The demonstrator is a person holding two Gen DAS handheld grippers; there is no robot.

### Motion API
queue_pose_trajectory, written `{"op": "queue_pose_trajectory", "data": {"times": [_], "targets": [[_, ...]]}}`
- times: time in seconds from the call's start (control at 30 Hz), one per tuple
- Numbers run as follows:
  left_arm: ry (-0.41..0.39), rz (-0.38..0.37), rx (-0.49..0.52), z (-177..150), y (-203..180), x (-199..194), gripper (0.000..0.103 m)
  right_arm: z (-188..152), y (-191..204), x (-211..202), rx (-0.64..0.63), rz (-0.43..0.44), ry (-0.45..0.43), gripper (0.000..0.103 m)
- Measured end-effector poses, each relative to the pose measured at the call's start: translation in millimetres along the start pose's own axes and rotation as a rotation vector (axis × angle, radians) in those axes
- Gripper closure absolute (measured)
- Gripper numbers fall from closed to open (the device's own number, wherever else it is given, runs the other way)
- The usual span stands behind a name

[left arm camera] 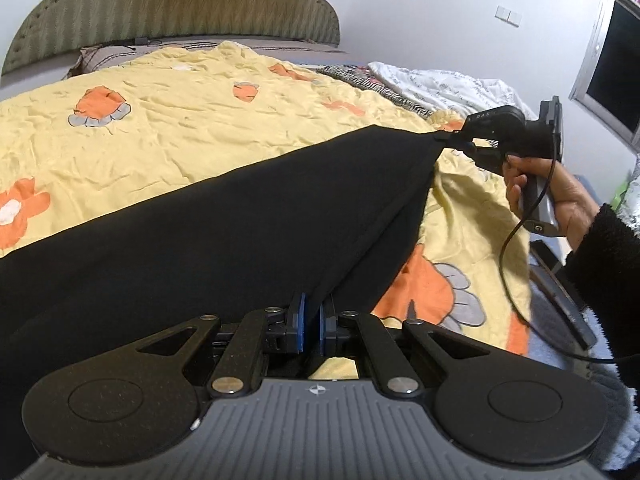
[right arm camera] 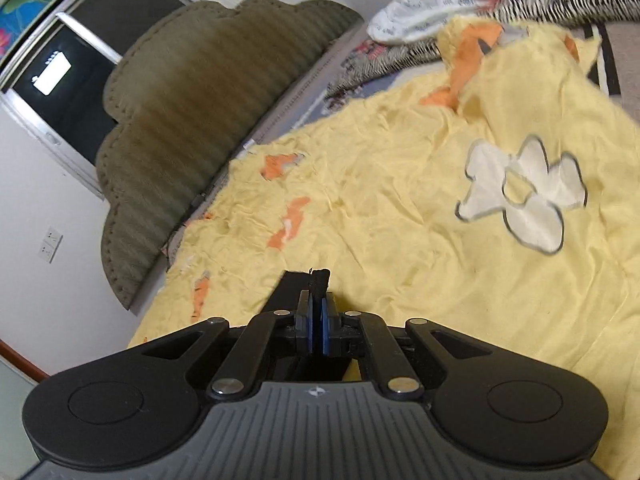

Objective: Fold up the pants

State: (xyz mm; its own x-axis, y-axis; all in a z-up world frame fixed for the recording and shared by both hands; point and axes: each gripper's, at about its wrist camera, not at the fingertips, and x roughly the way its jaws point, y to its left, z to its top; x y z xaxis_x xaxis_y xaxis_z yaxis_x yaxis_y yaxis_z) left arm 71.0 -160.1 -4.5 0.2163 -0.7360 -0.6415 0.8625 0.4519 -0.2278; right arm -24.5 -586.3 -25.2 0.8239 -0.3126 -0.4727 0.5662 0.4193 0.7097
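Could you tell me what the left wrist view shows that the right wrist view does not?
Only the left wrist view shows the broad black pants stretched between both grippers, the left gripper shut on one corner, and the hand holding the right gripper. Only the right wrist view shows a white flower patch and just a black tip of fabric pinched. Both show the yellow quilt and green headboard.

The black pants (left arm camera: 208, 220) are plain, dark and smooth, stretched into a broad taut sheet above the bed. One edge is pinched low in the left wrist view, another corner is drawn up to a point at the right. A seam or fold runs between them. In the right wrist view only a small black tip (right arm camera: 320, 280) shows
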Motion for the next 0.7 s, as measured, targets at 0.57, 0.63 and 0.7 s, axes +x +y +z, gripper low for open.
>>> {"op": "queue_pose_trajectory", "data": {"times": [0.57,0.63,0.7], "targets": [[0.047,-0.041,-0.137,3,16,11,0.090,-52,7,-13,-0.163,0.060,0.225,0.089],[0.048,-0.031,-0.118,3,13,11,0.090,-56,-3,-5,-0.094,0.064,0.258,0.089],[0.049,-0.022,-0.102,2,10,11,0.090,-53,-11,-1,-0.028,0.055,0.246,0.089]]}}
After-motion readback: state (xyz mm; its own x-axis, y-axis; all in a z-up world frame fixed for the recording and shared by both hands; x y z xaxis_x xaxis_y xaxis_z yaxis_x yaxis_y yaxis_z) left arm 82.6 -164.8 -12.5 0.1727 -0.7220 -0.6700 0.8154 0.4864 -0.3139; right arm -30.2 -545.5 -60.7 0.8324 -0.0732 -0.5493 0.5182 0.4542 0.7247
